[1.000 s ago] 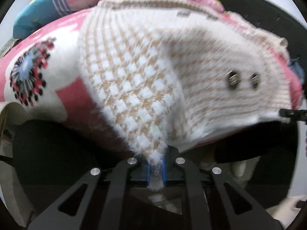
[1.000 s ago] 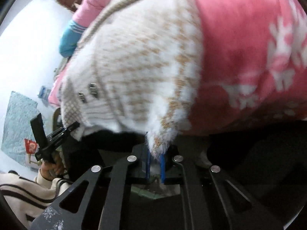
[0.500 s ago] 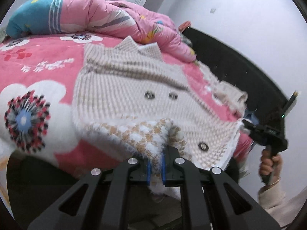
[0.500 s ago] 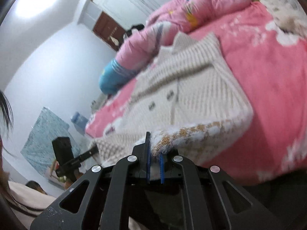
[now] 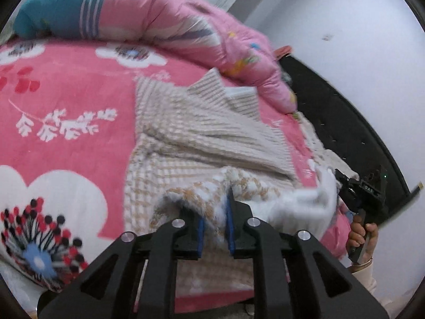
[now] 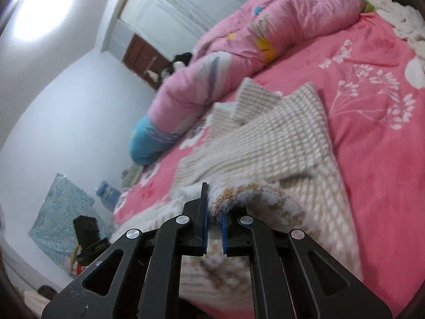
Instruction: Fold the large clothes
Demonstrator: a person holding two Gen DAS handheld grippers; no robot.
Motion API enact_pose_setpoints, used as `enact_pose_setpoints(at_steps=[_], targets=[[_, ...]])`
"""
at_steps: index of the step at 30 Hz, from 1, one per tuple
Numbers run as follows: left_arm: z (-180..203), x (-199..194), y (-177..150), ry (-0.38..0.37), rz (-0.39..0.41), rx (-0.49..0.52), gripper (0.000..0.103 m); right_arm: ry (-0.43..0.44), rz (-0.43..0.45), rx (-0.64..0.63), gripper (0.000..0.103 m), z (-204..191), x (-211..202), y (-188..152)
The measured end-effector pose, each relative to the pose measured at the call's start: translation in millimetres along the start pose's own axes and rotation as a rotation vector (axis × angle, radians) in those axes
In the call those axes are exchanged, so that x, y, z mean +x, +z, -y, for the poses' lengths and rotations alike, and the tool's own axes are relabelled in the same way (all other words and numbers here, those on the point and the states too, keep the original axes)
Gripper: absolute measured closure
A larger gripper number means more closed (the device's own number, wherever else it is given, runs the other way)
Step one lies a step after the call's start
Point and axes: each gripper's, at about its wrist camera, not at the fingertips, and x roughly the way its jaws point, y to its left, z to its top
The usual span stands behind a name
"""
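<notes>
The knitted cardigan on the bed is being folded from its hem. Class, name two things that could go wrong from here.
1. The left gripper has just been opening with the hem of the cardigan between its pads; that corner may drop early and leave the fold skewed.
2. The right gripper pinches only the fuzzy hem edge; it could slip out, bunching the fold on the pink blanket.

White walls (image 6: 53, 111) enclose a bed (image 6: 372, 159) under a pink flowered cover. A rolled pink quilt (image 6: 239, 53) lies at twelve o'clock, a dark brown door (image 6: 138, 55) and white wardrobe (image 6: 175, 8) beyond; bright light (image 6: 45, 5) glares at ten o'clock.
</notes>
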Motion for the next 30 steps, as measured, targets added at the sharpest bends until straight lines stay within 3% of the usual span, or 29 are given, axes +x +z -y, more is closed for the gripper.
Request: enact_pose_setpoints(at_steps=[3,4,5,7,12,13,14,16,18,20,25,27,30], targets=[[-20.3,19.6,9.9,-0.003,-0.04,-0.066,0.079,-0.046,-0.031,0.067,0.097,33.0,27.9,6.1],[-26.2,23.8,12.1,-0.007,-0.049,-0.085,0.07,-0.06,-0.045,0.101,0.097,48.0,35.9,6.2],[-30.5,24.8,13.4,0.008,-0.046,-0.099,0.048,-0.064,-0.052,0.122,0.097,56.2,40.0,6.3],[-38.0,18.0,18.4,0.056,0.0,-0.109,0.037,-0.049,-0.07,0.179,0.097,74.1,45.3,3.9],[-51.9,-6.5,23.3,0.07,0.052,-0.138,0.037,-0.022,-0.082,0.199,0.094,76.3,38.3,0.0],[-51.2,-10.7,21.6,0.078,0.058,-0.132,0.037,-0.03,-0.081,0.192,0.086,72.8,35.1,0.3],[-50.1,-14.8,19.0,0.081,0.063,-0.124,0.037,-0.049,-0.073,0.183,0.067,68.0,31.5,1.3],[-42.4,-24.7,8.2,0.091,0.068,-0.088,0.037,-0.08,-0.034,0.142,0.039,56.0,15.2,0.5],[-31.6,-32.6,-5.7,0.099,0.065,-0.036,0.037,-0.088,-0.013,0.099,0.038,45.0,-0.7,-3.4],[-21.0,-38.3,-20.0,0.098,0.056,0.016,0.034,-0.106,0.004,0.07,0.03,34.0,-24.9,-12.9],[-0.5,-43.1,-70.2,0.03,-0.016,0.102,0.033,-0.155,0.02,0.083,0.025,27.2,-72.6,-47.3],[0.3,-39.5,-84.8,0.01,-0.031,0.089,0.031,-0.153,0.015,0.129,0.025,34.1,-87.2,-65.7],[-13.1,-24.1,-95.8,-0.035,-0.047,-0.01,0.031,-0.148,-0.016,0.207,0.025,48.6,-87.7,-83.9]])
